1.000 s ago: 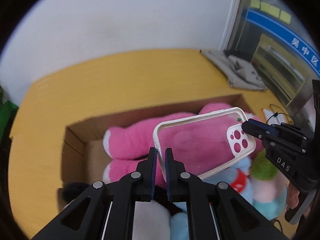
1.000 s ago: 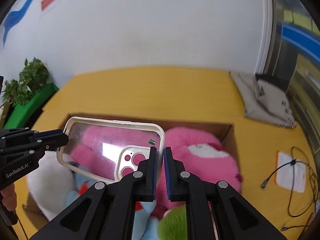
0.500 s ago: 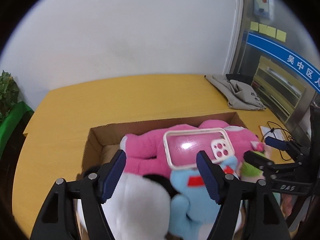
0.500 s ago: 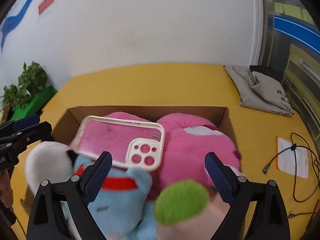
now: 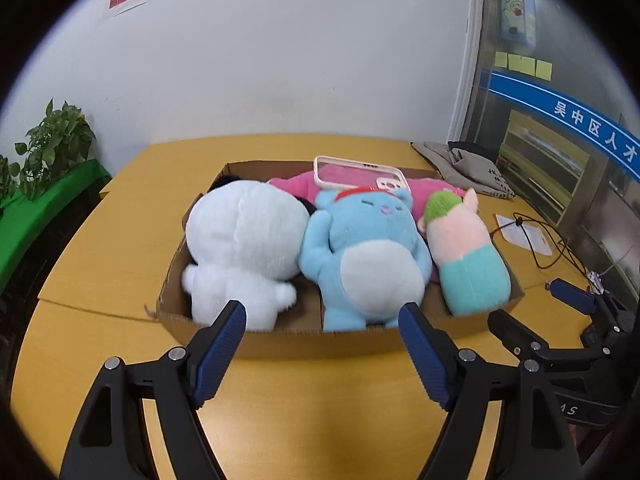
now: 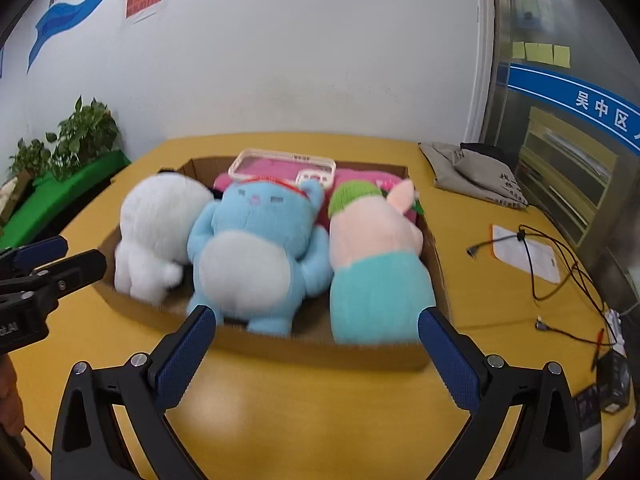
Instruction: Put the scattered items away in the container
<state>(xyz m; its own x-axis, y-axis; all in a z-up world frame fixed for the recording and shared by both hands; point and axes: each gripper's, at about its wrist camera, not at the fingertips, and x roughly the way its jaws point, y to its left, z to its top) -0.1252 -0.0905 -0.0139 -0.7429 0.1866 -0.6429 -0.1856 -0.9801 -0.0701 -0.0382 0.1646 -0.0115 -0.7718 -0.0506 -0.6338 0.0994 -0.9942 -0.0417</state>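
Note:
A cardboard box (image 5: 304, 342) (image 6: 320, 348) on the yellow table holds a white plush (image 5: 244, 244) (image 6: 156, 228), a blue plush (image 5: 368, 252) (image 6: 256, 256), a pink-and-teal plush with green hair (image 5: 464, 252) (image 6: 376, 264) and a pink plush (image 5: 292, 186) at the back. A clear phone case (image 5: 358, 174) (image 6: 282, 168) lies on top of the pink plush. My left gripper (image 5: 322, 350) and right gripper (image 6: 316, 354) are both open and empty, in front of the box's near wall.
A grey cloth bag (image 5: 464, 168) (image 6: 476, 174) lies at the table's back right. A paper card with black cables (image 6: 528, 254) lies to the right of the box. Green plants (image 5: 52, 144) stand to the left, off the table.
Both grippers let go of the phone case, which now rests on the pink plush. Both opened wide and pulled back from the box to the table's near side.

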